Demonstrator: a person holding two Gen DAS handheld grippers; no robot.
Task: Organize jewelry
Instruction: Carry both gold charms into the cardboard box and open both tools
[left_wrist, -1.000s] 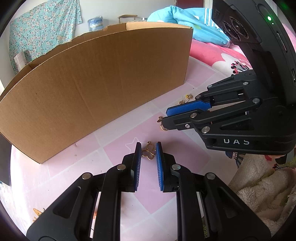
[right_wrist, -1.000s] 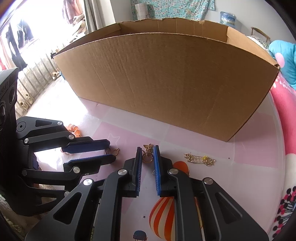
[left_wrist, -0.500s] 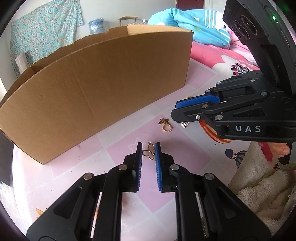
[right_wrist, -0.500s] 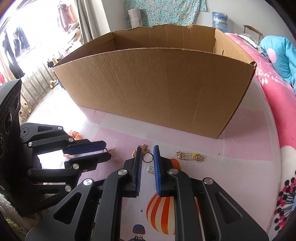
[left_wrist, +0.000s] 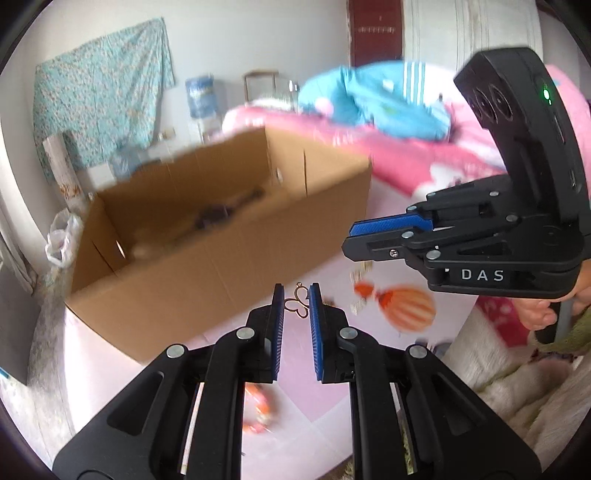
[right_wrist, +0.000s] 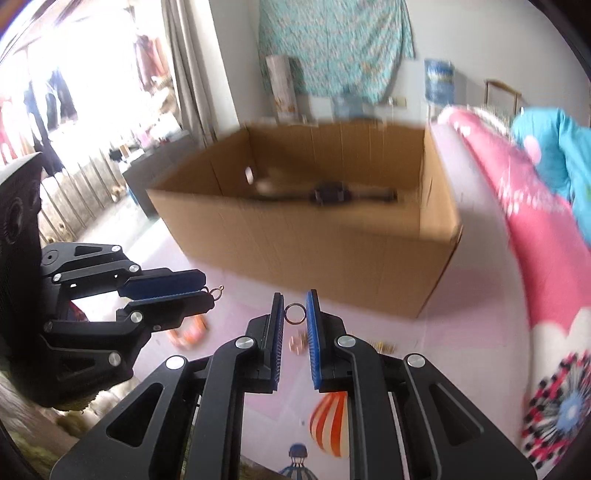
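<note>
My left gripper (left_wrist: 296, 292) is shut on a gold butterfly-shaped piece (left_wrist: 295, 307), held off the pink mat (left_wrist: 280, 435) in front of the cardboard box (left_wrist: 221, 258). My right gripper (right_wrist: 294, 300) is shut on a gold ring-shaped piece (right_wrist: 295, 314), also held in the air. In the left wrist view the right gripper (left_wrist: 351, 236) hangs at the right, level with the box wall. In the right wrist view the left gripper (right_wrist: 207, 291) is at the left, a gold hook sticking out past its tips. The open box (right_wrist: 314, 251) holds a dark, blurred object (right_wrist: 328, 194).
More gold pieces lie on the mat: a chain piece (right_wrist: 384, 346) and a small one (right_wrist: 297, 343). Pink bedding (right_wrist: 535, 221) and a blue garment (left_wrist: 369, 99) lie to the right. A hand (left_wrist: 535, 314) and white fleece (left_wrist: 517, 398) are at lower right.
Both grippers have risen from the mat, each carrying its gold piece up. The view now looks over the box's front wall into its inside.
</note>
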